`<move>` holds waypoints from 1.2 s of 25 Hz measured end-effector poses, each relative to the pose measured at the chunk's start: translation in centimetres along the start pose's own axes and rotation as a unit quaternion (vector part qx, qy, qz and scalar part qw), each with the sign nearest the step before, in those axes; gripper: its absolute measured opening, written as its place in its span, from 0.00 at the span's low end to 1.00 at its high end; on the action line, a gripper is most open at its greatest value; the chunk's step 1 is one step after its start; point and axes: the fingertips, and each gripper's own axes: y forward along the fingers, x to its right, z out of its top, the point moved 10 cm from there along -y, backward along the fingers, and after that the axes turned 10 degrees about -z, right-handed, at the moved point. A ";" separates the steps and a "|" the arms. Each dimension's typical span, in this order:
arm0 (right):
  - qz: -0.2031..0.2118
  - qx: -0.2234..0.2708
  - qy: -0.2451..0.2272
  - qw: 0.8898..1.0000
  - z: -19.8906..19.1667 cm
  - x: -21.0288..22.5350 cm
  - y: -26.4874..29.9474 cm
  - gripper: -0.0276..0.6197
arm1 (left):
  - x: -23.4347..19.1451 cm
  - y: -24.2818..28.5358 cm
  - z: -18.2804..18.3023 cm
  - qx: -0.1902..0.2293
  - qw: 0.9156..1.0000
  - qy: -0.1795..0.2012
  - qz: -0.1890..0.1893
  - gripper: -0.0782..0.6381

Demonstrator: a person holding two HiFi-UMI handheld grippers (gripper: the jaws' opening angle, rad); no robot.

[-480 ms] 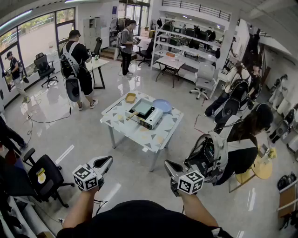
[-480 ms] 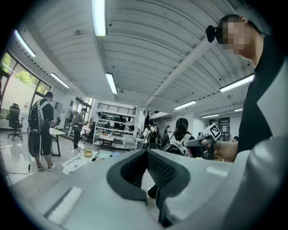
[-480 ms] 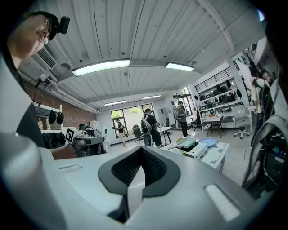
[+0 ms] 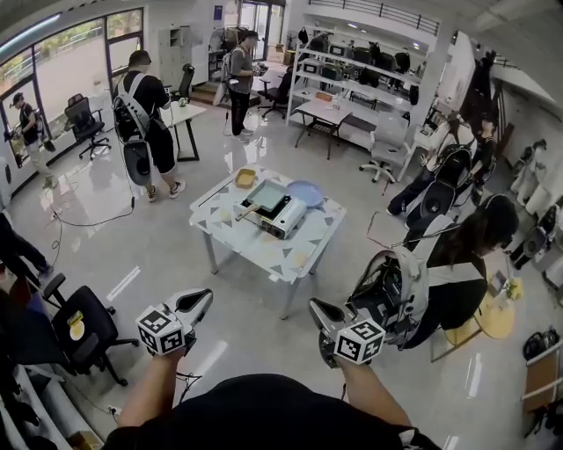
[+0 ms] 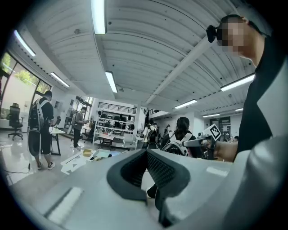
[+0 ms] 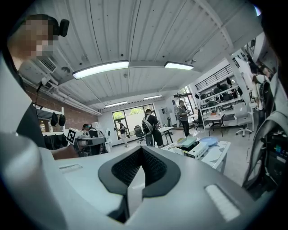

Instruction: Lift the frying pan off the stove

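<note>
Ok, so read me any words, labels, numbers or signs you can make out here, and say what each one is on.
No text is legible in any view.
The blue sign on the far wall: too small to read.
The cubes on the left gripper and right gripper: black-and-white square markers only, no letters.
The stove: any label is too small to tell.

Square pale-green frying pan point(image 4: 269, 197) sits flat on the white stove point(image 4: 288, 217) mid-worktop point(image 4: 264, 252), wooden handle point(image 4: 245, 212) pointing eight o'clock.
</note>
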 end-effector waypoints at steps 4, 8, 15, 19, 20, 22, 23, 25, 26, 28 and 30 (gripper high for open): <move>0.000 -0.002 -0.023 1.000 0.1 0.8 -0.4 0.09 | 0.5 1.0 -0.2 -0.004 1.000 -0.003 0.003 0.11; 0.015 -0.006 -0.020 1.000 -0.3 1.5 -0.8 0.09 | 1.2 1.8 -0.6 0.000 1.000 -0.007 0.004 0.11; 0.035 -0.003 -0.016 0.999 0.0 2.4 -1.2 0.13 | 2.5 1.7 -0.2 0.000 1.000 -0.011 0.011 0.11; 0.046 0.008 -0.008 0.999 -0.3 2.3 -0.6 0.17 | 2.5 1.2 -0.6 -0.004 1.000 -0.011 0.008 0.14; 0.049 0.007 -0.005 0.999 -0.5 2.3 -0.4 0.19 | 2.4 1.2 -0.6 -0.003 1.000 -0.010 0.005 0.15; 0.051 0.002 0.000 0.999 -1.0 2.3 0.1 0.21 | 2.2 1.3 -0.6 -0.003 1.000 -0.007 -0.002 0.18; 0.052 -0.003 0.001 0.999 -1.3 2.2 0.3 0.22 | 2.1 1.4 -0.6 -0.004 1.000 -0.006 -0.006 0.20; 0.050 -0.010 0.002 0.999 -1.7 2.3 0.8 0.24 | 1.6 1.5 -0.9 -0.006 1.000 -0.010 -0.012 0.22; 0.048 -0.012 0.002 0.999 -1.7 2.4 1.1 0.26 | 1.3 1.6 -1.1 -0.006 1.000 -0.013 -0.014 0.23; 0.044 -0.014 0.002 0.999 -1.7 2.5 1.8 0.28 | 0.4 1.9 -1.4 -0.006 1.000 -0.020 -0.019 0.24; 0.040 -0.018 0.003 0.999 -1.6 2.4 2.5 0.30 | -0.8 2.1 -1.6 -0.004 0.999 -0.025 -0.024 0.26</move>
